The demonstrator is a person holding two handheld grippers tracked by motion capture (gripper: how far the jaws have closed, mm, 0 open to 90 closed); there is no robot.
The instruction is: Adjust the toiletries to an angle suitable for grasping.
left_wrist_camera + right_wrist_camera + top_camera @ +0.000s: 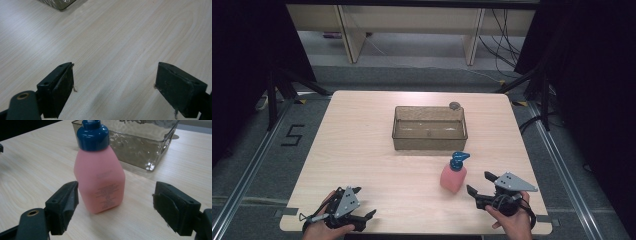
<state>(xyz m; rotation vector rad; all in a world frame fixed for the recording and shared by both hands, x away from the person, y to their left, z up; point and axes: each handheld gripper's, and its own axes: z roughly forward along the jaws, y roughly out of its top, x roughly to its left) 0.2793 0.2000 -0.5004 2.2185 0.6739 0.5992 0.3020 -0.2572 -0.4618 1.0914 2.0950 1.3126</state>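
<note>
A pink pump bottle (454,176) with a blue cap stands upright on the wooden table, in front of a clear rectangular bin (430,128). My right gripper (476,184) is open just right of the bottle. In the right gripper view the pink pump bottle (100,177) stands just beyond the open jaws, nearer the left one, with the clear bin (140,142) behind it. My left gripper (362,202) rests open near the table's front left edge. In the left gripper view my left gripper (115,87) has bare table between its jaws.
A small grey round object (454,105) lies by the bin's far right corner. The bin's corner (60,3) shows at the top of the left gripper view. Black stands and cables flank the table (362,150); a "5" is marked on the floor at left.
</note>
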